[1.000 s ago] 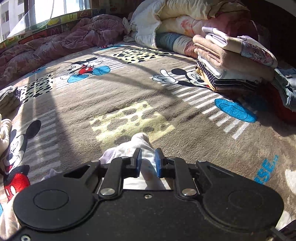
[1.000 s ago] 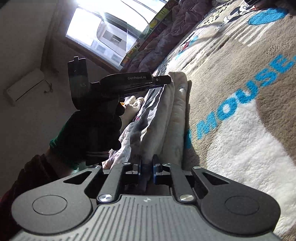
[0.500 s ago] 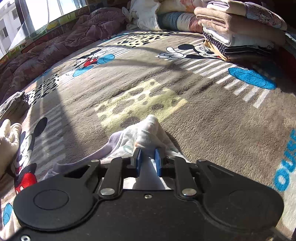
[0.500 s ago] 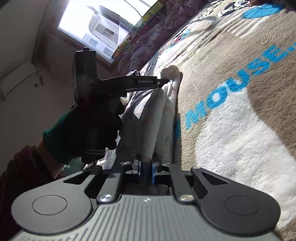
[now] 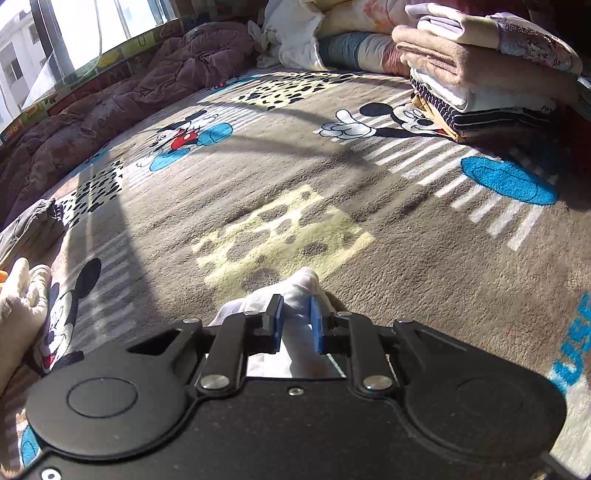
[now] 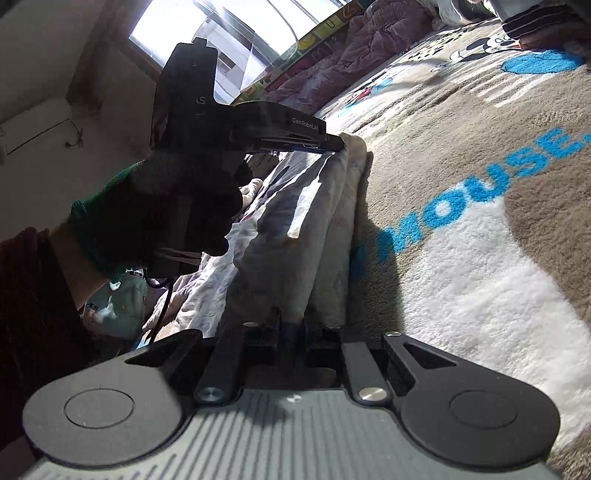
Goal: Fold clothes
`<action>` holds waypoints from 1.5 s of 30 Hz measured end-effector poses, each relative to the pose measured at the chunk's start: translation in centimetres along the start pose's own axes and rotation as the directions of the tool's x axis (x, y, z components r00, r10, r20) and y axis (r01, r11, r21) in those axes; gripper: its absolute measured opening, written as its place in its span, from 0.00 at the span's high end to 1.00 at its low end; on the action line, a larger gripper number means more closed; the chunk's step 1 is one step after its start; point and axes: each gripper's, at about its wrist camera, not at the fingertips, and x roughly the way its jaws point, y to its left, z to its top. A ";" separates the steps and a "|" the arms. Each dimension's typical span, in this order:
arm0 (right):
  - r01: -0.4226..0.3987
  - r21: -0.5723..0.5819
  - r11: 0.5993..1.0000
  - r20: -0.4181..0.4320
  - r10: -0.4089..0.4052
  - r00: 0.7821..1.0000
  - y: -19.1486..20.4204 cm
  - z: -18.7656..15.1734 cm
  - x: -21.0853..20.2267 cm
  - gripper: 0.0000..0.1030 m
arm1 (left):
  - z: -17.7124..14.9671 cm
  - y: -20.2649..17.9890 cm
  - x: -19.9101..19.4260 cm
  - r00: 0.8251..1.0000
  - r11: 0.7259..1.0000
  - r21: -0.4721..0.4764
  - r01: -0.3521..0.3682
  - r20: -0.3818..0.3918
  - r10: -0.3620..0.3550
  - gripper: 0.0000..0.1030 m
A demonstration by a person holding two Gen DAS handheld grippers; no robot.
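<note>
A pale, light-printed garment (image 6: 325,221) is stretched in a folded band between my two grippers, just above the Mickey Mouse blanket (image 6: 480,258). My left gripper (image 5: 297,317) is shut on one end of it; a white bunch of cloth (image 5: 295,291) sticks out between the blue pads. In the right wrist view the left gripper (image 6: 334,146) pinches the far end. My right gripper (image 6: 290,326) is shut on the near end. The rest of the garment hangs crumpled to the left.
A stack of folded clothes (image 5: 487,70) stands at the back right of the blanket (image 5: 295,184). A mauve quilt (image 5: 110,110) lies along the window. Bedding (image 5: 332,33) is piled at the back. Loose clothes (image 5: 26,229) lie at the left edge.
Both grippers have kept their hold on the garment. The left gripper dipped toward the blanket and then tipped back up. The band of cloth between them now looks tauter.
</note>
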 end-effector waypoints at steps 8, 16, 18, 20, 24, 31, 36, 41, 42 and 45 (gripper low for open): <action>0.035 -0.108 0.994 -0.005 -0.035 0.999 1.2 -0.5 0.0 0.88 | -0.6 1.9 0.1 1.000 0.988 -0.156 -0.003 -0.020 -0.001 0.57; 0.043 -0.132 0.990 0.057 -0.036 0.998 2.4 -0.7 -2.2 0.64 | -4.9 4.2 -9.9 0.983 0.957 -0.287 0.037 0.184 0.017 0.61; 0.064 -0.140 0.988 0.065 -0.055 0.996 3.0 -1.1 -3.2 0.63 | -7.4 3.6 -12.7 0.974 0.958 -0.283 0.046 0.225 0.019 0.61; 0.103 -0.152 0.983 0.083 -0.091 0.992 3.5 -1.4 -4.4 0.62 | -10.1 3.0 -15.2 0.962 0.954 -0.293 0.069 0.271 0.014 0.61; 0.172 -0.308 0.936 0.204 -0.111 0.973 5.4 -1.4 -6.5 0.64 | -15.7 2.8 -18.7 0.945 0.919 -0.376 0.118 0.328 0.013 0.61; 0.167 -0.442 0.882 0.159 -0.107 0.982 6.1 -0.6 -2.2 0.66 | -20.9 6.5 -20.5 0.946 0.843 -0.521 0.138 0.321 0.044 0.60; 0.181 -0.295 0.938 0.071 -0.167 0.983 4.0 -0.7 -0.5 0.68 | -24.0 9.3 -21.8 0.943 0.803 -0.579 0.144 0.326 0.066 0.56; 0.178 -0.291 0.940 0.150 -0.139 0.979 5.7 -0.5 -3.3 0.66 | -26.0 11.9 -22.4 0.945 0.757 -0.637 0.141 0.316 0.090 0.49; 0.186 -0.299 0.936 0.174 -0.138 0.975 6.2 -0.4 -3.8 0.66 | -26.3 12.3 -22.6 0.943 0.749 -0.646 0.144 0.319 0.094 0.46; 0.183 -0.320 0.930 0.200 -0.122 0.972 7.1 0.1 -4.5 0.66 | -26.9 14.2 -22.7 0.940 0.707 -0.690 0.158 0.324 0.106 0.38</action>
